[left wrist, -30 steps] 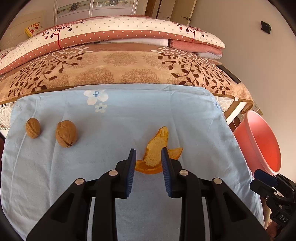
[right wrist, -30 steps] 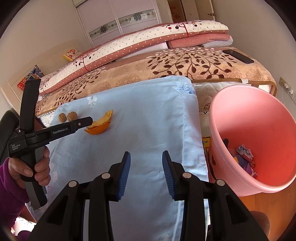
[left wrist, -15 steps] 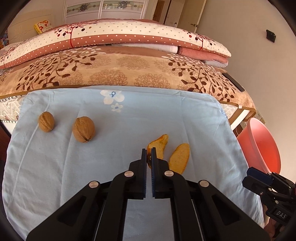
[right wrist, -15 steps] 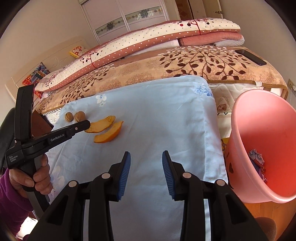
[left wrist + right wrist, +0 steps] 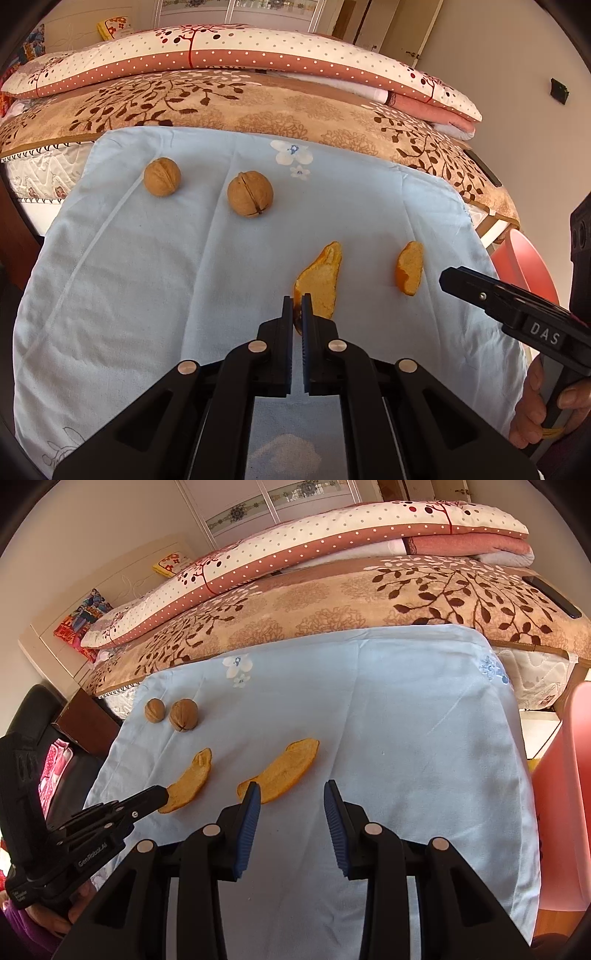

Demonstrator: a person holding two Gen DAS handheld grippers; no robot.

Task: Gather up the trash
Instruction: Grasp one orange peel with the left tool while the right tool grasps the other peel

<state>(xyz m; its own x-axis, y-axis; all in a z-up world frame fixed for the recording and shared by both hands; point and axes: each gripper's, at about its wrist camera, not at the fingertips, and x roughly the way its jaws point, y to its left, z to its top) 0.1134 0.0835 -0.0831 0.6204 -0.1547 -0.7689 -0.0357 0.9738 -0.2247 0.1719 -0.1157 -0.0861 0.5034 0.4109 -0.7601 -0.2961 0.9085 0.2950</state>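
Two orange peel pieces lie on a light blue cloth (image 5: 147, 277). My left gripper (image 5: 296, 301) is shut on the near end of the larger peel (image 5: 321, 280), which also shows in the right wrist view (image 5: 192, 781). The second peel (image 5: 409, 267) lies apart to its right, and in the right wrist view (image 5: 284, 770) it sits just ahead of my open, empty right gripper (image 5: 291, 794). The pink trash bucket (image 5: 565, 794) stands at the cloth's right edge.
Two walnuts (image 5: 250, 194) (image 5: 161, 176) sit on the cloth at the far left. Folded quilts (image 5: 221, 96) are piled on the bed behind. A dark phone (image 5: 554, 596) lies on the brown blanket at the far right.
My left gripper closed on the larger peel and drew it left, apart from the second piece. My right gripper swung left from the bucket toward the second peel.
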